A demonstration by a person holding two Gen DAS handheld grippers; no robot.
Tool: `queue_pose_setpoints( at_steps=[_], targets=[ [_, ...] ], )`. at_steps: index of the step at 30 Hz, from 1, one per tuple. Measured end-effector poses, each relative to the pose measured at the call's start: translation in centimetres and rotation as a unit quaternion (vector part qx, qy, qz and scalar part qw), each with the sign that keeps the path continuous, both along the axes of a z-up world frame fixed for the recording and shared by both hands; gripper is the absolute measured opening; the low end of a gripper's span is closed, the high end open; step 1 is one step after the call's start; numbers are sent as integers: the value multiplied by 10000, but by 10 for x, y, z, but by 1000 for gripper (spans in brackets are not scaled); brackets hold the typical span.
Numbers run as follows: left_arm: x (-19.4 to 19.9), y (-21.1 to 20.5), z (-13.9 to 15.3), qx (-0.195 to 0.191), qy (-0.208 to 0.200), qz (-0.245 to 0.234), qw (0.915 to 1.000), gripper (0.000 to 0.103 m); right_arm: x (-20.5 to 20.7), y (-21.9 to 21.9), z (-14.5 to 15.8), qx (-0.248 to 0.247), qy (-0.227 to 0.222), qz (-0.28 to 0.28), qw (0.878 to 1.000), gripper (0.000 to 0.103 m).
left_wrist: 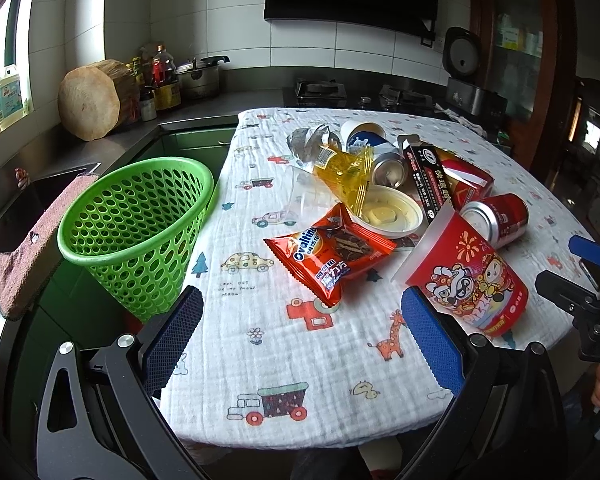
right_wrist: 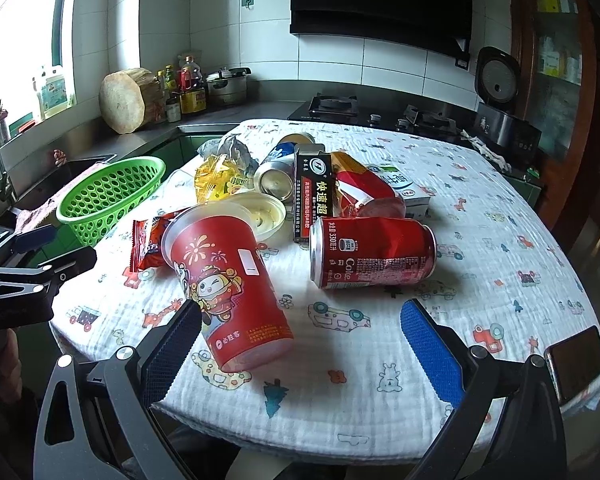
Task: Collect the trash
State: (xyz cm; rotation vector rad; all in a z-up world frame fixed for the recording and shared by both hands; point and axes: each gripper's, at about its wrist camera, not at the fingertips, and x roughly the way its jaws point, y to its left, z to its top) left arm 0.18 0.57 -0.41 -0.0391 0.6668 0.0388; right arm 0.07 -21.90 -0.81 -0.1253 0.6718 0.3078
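A pile of trash lies on the table's printed cloth. It holds an orange Ovaltine packet, a red paper cup on its side, a dented red cola can, a yellow wrapper, a black carton and a white lid. A green perforated basket stands off the table's left edge. My left gripper is open over the near cloth, just short of the packet. My right gripper is open, its left finger beside the red cup's base.
A phone lies on the table's near right corner. Behind the table run a counter with a wooden block, bottles, a pot and a gas hob. A sink with a pink cloth sits left of the basket.
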Motion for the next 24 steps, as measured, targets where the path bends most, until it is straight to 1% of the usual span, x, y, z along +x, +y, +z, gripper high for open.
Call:
queue_pose_setpoints(
  at_steps=[24],
  targets=[
    [-1,10,1,-36,-26,112,9999,98,1,6,0,4,32,170,9999,97]
  ],
)
